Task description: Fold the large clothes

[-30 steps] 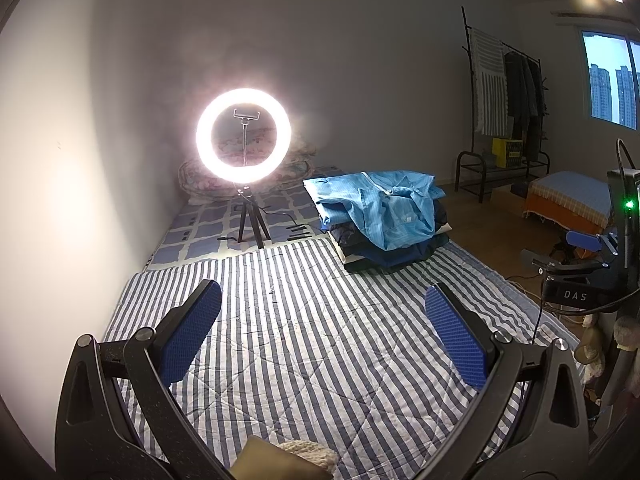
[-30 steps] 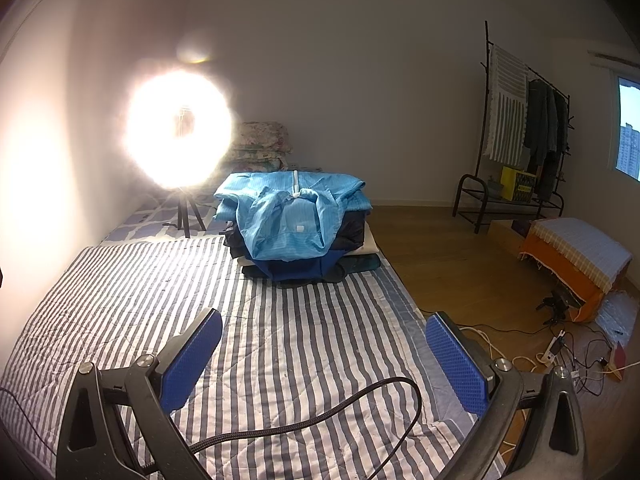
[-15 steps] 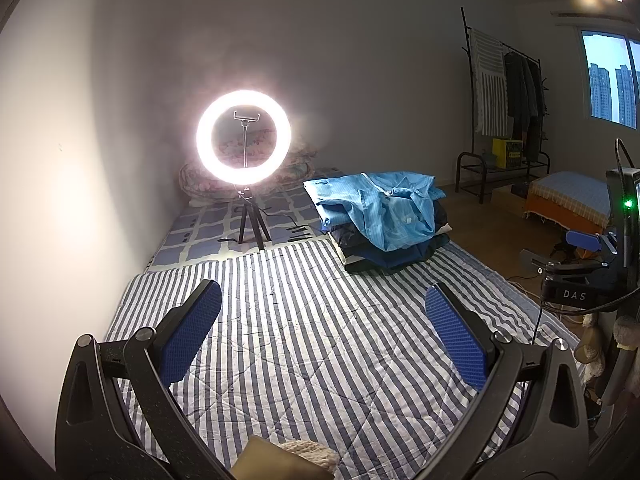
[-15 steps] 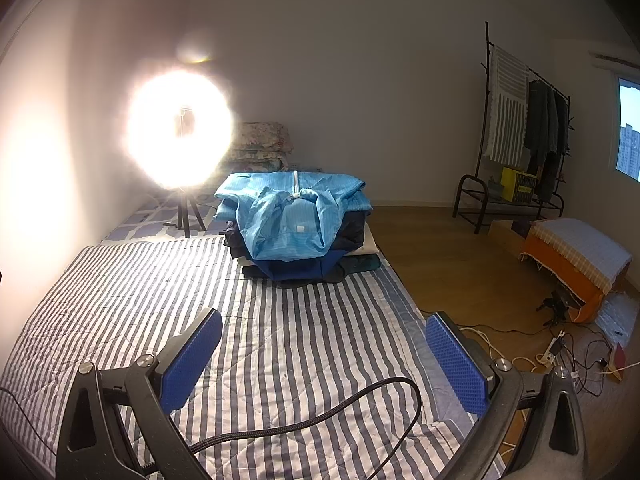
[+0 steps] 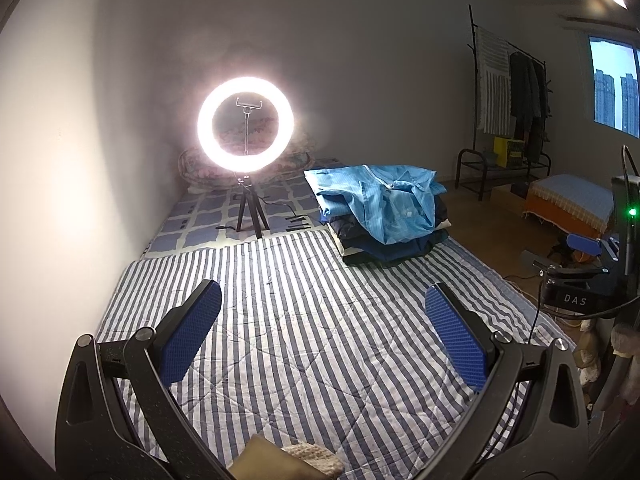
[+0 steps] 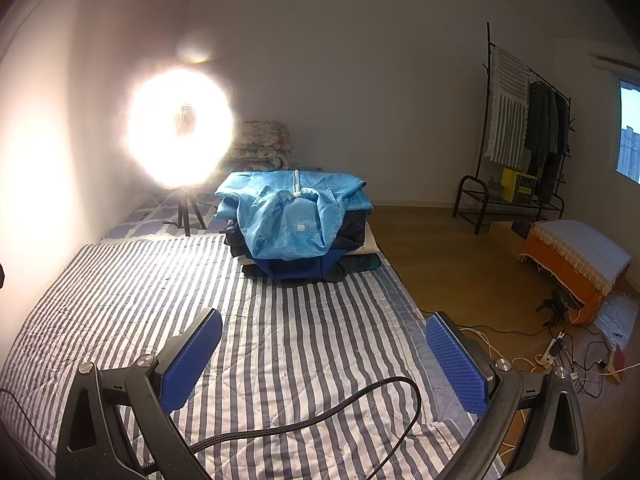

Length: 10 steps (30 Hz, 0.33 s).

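On the far end of the striped quilt [image 6: 280,320]: one pile of clothes [image 6: 298,236], topped by a light blue jacket [image 5: 384,204], thin and crinkled, its zip and collar facing near. Darker folded garments lay beneath. Left gripper [image 5: 322,334] and right gripper [image 6: 324,354] hung over the near quilt, well apart from the pile; fingers spread wide, nothing held. Pads blue, dimpled; frames black, hard. Quilt soft, stitched, faintly creased. Ring lamp [image 5: 245,124] stood left of the pile on a thin tripod. Risks, as judged: a pull on the slippery jacket could drag the stack askew; the black cable [image 6: 320,416] looping near the right gripper could snag cloth.
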Motion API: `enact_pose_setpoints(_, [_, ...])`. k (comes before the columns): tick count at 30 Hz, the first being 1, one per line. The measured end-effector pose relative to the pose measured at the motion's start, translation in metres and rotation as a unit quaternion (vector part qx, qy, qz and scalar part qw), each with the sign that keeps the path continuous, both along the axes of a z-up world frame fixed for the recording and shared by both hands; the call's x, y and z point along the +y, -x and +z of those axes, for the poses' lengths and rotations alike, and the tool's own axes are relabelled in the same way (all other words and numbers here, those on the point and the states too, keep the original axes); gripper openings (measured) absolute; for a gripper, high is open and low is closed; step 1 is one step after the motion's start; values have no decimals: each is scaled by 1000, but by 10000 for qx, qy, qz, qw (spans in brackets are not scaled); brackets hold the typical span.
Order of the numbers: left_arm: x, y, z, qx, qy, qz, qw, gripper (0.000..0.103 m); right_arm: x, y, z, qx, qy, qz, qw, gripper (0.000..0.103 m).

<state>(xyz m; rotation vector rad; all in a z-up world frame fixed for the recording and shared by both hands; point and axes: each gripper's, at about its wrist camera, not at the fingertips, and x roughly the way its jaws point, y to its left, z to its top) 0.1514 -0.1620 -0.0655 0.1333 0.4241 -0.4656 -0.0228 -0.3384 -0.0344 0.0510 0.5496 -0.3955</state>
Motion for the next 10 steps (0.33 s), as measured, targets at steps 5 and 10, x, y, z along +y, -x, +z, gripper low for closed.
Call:
enact_pose_setpoints(5, [-1, 2, -3, 1, 12, -31, 10000, 103, -1, 0, -1, 19, 7, 23, 10000, 103])
enact_pose_setpoints(10, [-5, 2, -7, -68, -18, -8, 10000, 103, 0, 0, -2, 47, 29, 59, 10000, 103])
